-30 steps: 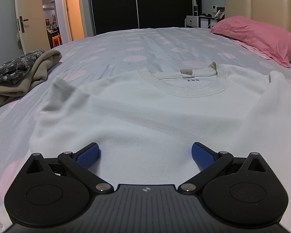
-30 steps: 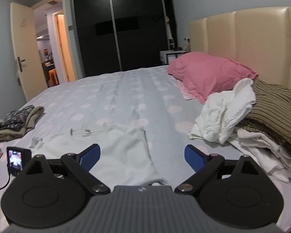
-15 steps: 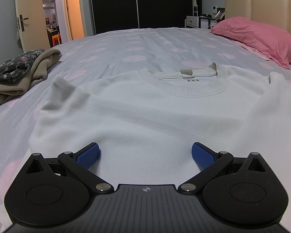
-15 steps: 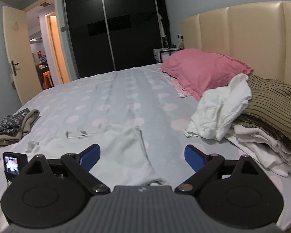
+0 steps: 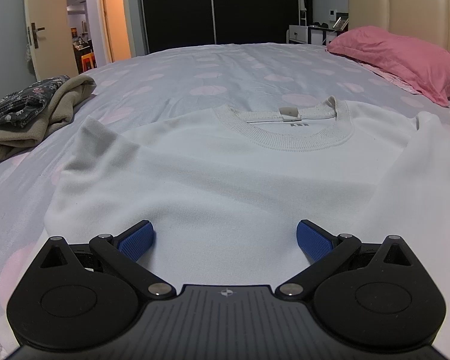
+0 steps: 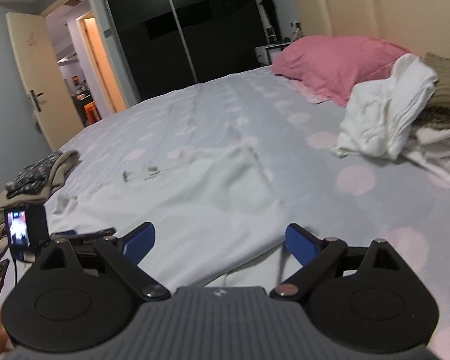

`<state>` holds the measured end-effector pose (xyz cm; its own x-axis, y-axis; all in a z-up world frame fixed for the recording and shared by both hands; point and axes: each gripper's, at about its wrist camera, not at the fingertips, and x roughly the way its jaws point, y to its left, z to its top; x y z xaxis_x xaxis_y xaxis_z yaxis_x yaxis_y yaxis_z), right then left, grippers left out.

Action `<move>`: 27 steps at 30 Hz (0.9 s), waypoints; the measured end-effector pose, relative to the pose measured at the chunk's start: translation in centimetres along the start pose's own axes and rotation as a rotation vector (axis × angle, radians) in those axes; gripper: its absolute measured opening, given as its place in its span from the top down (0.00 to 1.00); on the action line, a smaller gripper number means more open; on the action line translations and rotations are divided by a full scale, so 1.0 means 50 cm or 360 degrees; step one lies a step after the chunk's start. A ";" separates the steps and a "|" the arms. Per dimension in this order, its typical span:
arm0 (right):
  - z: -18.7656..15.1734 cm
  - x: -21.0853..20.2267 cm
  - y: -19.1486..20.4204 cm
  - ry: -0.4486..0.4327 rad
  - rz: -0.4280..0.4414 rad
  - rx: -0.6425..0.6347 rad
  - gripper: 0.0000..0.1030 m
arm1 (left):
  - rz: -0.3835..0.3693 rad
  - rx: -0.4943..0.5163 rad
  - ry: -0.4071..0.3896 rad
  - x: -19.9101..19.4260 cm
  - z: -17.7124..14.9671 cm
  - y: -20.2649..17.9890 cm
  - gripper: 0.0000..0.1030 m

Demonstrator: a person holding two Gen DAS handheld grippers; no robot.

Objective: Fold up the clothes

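A white crew-neck sweatshirt [image 5: 225,168] lies flat on the bed, collar away from me, with both sleeves folded in over its sides. My left gripper [image 5: 225,240] hovers open just over its lower hem, nothing between the blue pads. In the right wrist view the same sweatshirt [image 6: 201,204] spreads out ahead and to the left. My right gripper [image 6: 220,241] stands open above its right lower edge, empty. The left gripper's camera screen [image 6: 19,229] shows at the left edge of the right wrist view.
The bedsheet [image 5: 240,69] is pale grey with pink dots. A pink pillow [image 5: 405,60] leans by the beige headboard. Folded dark and khaki clothes [image 5: 30,114] sit at the left. A heap of white and striped laundry [image 6: 405,114] lies at the right.
The left gripper has barely moved. The right gripper has dropped lower and tilted toward the sweatshirt's right edge; its view is blurred from motion. Both stay open.
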<state>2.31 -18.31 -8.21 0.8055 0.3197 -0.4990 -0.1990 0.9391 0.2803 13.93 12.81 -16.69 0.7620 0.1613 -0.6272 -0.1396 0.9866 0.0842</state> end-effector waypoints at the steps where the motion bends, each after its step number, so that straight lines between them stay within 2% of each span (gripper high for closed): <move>1: -0.007 0.003 0.003 0.0007 0.0012 -0.0006 0.08 | -0.0004 -0.0004 0.0001 0.000 0.000 0.001 0.00; 5: -0.020 0.008 0.018 0.0028 0.0032 -0.0055 0.08 | -0.0030 -0.0033 0.0006 0.001 0.000 0.008 0.00; 10: -0.028 0.008 0.033 0.0036 0.0045 -0.0102 0.08 | -0.0004 -0.0007 -0.0002 0.001 -0.001 0.000 0.00; 14: -0.025 -0.013 0.040 0.0009 0.0044 -0.0064 0.08 | -0.0015 -0.0019 0.0002 0.001 -0.001 0.003 0.00; 18: -0.021 -0.043 0.060 -0.0016 0.0059 -0.0062 0.08 | -0.0094 -0.0028 0.0100 -0.009 0.015 0.017 0.00; 21: -0.017 -0.074 0.083 -0.0051 0.0081 -0.0124 0.08 | -0.0167 -0.0072 0.0131 -0.053 0.017 0.037 0.00; 24: -0.011 -0.114 0.104 -0.0103 0.0077 -0.0191 0.08 | -0.0242 -0.0176 0.0062 -0.124 0.011 0.055 0.00; 27: 0.000 -0.161 0.120 -0.0159 0.0057 -0.0206 0.08 | -0.0266 -0.0163 -0.0026 -0.188 0.019 0.052 0.00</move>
<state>-5.36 -15.24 -2.50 0.8469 0.3451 -0.4046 -0.2936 0.9378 0.1855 6.99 13.89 -9.84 0.7900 -0.0033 -0.6131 -0.0732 0.9923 -0.0996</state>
